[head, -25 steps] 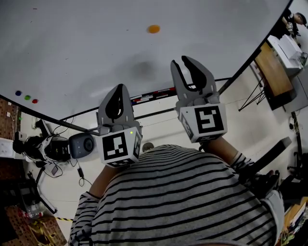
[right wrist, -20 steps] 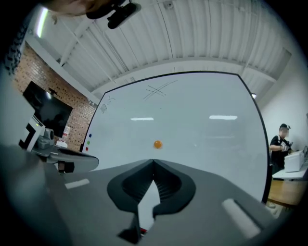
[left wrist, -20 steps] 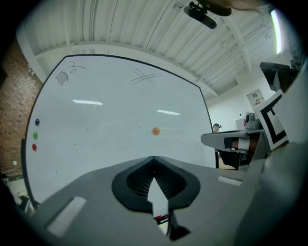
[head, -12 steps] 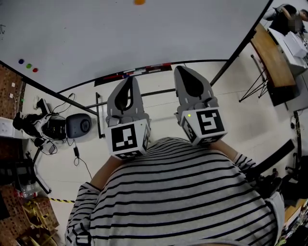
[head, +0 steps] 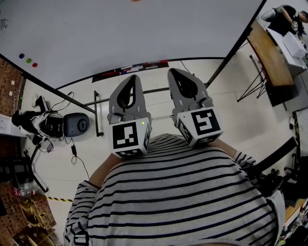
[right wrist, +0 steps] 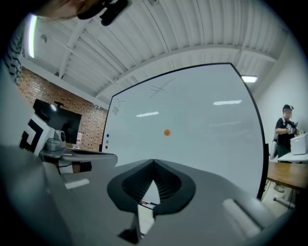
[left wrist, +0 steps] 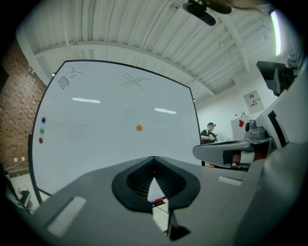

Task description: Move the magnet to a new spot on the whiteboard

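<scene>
The orange magnet [left wrist: 139,127] sticks to the middle of the whiteboard [left wrist: 106,139], well beyond both grippers. The right gripper view also shows the magnet [right wrist: 166,132] on the whiteboard [right wrist: 202,120]. In the head view only a sliver of the magnet [head: 136,0] shows at the top edge, above the whiteboard [head: 144,33]. My left gripper [head: 132,79] and right gripper [head: 176,73] are side by side close to my striped shirt, short of the board. The left gripper [left wrist: 154,159] and the right gripper [right wrist: 153,162] are both shut, with nothing between the jaws.
Blue, green and red magnets [head: 28,60] sit at the board's left edge. A marker tray [head: 130,68] runs along its bottom. A dark camera-like device [head: 77,124] and cables lie on the floor at left. A wooden table [head: 272,57] and a person [head: 284,12] are at right.
The right gripper's jaws have gone from open to shut. Both grippers have pulled back from the board toward my body, and the board and magnet have slid up in the head view.
</scene>
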A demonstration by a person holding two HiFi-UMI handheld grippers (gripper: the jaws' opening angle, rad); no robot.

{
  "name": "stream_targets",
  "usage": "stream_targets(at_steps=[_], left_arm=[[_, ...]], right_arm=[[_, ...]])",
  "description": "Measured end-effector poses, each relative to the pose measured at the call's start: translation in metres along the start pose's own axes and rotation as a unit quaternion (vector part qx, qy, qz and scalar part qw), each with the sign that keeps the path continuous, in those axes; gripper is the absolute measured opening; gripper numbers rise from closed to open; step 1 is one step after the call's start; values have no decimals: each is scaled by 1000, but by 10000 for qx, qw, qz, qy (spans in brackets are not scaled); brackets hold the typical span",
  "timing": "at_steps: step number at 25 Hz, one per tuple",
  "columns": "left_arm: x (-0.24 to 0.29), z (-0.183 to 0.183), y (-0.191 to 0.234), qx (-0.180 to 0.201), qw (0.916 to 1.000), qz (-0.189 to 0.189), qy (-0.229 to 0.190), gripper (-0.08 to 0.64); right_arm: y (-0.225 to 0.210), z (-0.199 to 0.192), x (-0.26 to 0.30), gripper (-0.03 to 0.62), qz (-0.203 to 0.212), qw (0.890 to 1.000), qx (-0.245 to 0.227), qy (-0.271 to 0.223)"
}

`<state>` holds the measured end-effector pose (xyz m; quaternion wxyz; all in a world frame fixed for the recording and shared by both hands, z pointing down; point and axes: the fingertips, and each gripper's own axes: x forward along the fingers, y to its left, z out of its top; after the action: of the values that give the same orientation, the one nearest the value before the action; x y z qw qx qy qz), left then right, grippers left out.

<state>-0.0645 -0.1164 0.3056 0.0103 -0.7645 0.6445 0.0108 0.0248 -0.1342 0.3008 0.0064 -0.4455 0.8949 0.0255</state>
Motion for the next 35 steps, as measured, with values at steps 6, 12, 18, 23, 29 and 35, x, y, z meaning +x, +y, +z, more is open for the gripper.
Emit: stream_targets(at_steps=[6, 12, 18, 23, 29, 35], left_arm=[[2, 7, -1, 10, 10000, -25, -65, 17], [7, 11, 2, 49, 10000, -18, -75, 17], [8, 13, 4, -31, 10000, -52, -39, 17], [-1, 18, 3, -38, 9999, 65, -66, 17], [-2, 16, 5, -66, 10000, 75, 5, 17], [0, 19, 7, -46, 10000, 55, 33, 17]], right_arm=[[0, 4, 3, 2, -28, 10000, -70, -20], [-1, 6, 8, 0, -40, 9999, -96, -23], [7, 10, 12, 0, 17, 9997, -230, 67], [13, 12, 9, 0, 127, 9995, -274, 97], [18, 14, 11, 0, 162, 9994, -285, 101], [21, 16, 15, 0, 209, 9992, -295, 163]])
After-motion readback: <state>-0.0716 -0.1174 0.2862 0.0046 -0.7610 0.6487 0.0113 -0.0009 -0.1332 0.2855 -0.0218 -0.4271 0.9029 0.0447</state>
